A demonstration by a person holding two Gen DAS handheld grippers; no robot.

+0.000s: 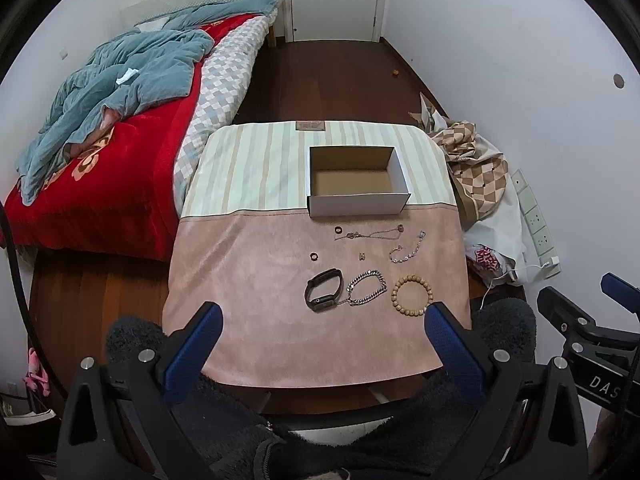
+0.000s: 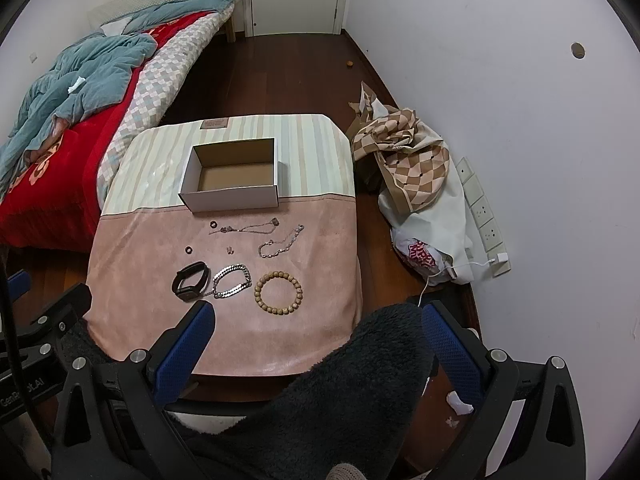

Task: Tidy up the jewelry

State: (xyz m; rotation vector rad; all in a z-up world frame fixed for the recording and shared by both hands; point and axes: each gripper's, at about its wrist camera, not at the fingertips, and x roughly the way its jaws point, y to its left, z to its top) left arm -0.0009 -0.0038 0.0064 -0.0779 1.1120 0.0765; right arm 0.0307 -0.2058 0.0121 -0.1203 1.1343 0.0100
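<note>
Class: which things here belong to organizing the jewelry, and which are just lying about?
Belong: cardboard box, wooden bead bracelet, silver chain bracelet, black band, thin necklace, small rings.

Lying about: blue quilt, checked cloth, power strip.

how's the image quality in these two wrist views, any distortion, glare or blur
Left wrist view: strong fisheye bending with dark corners, even soft light, wooden bead bracelet and cardboard box sharp. Right wrist view: same curvature, faint sheen on the striped cloth, the fuzzy dark sleeve hides part of the table edge.
</note>
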